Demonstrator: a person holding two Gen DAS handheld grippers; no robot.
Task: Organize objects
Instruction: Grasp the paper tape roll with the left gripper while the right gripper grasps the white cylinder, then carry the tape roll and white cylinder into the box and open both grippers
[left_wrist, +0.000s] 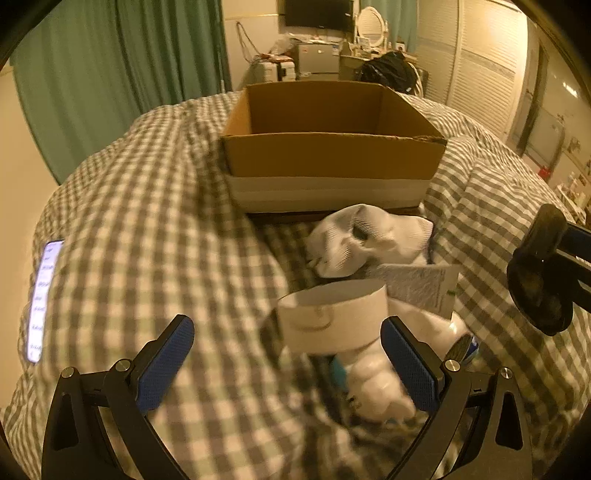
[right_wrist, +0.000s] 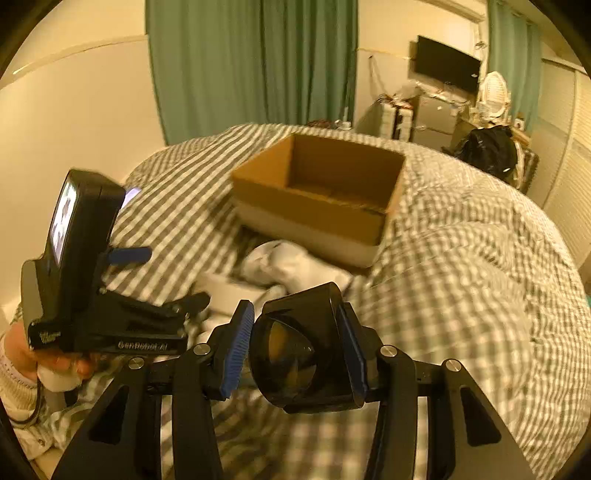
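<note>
Two grippers: right gripper (right_wrist: 297, 354) clamps a dark lens-like block (right_wrist: 301, 350) short of the cardboard box (right_wrist: 317, 195); left gripper (left_wrist: 288, 365) gapes wide over a paper cup (left_wrist: 334, 319) and white sock (left_wrist: 365, 240). Risk: smooth block slips onto the quilt (right_wrist: 461, 277). Only left view shows the cup clearly.

Only one readable text: "GenRobot.AI" printed in pale letters on the black body of the left tongs (right_wrist: 192, 301), along its lower side, right wrist view. A small logo sits on the rear corner of the same body, too small to read. Phone (left_wrist: 43, 299) on the bed (left_wrist: 147, 206) shows lit lines of text, blurred, unreadable. White paper band (left_wrist: 334, 317) carries a faint curved mark, no legible letters.
</note>
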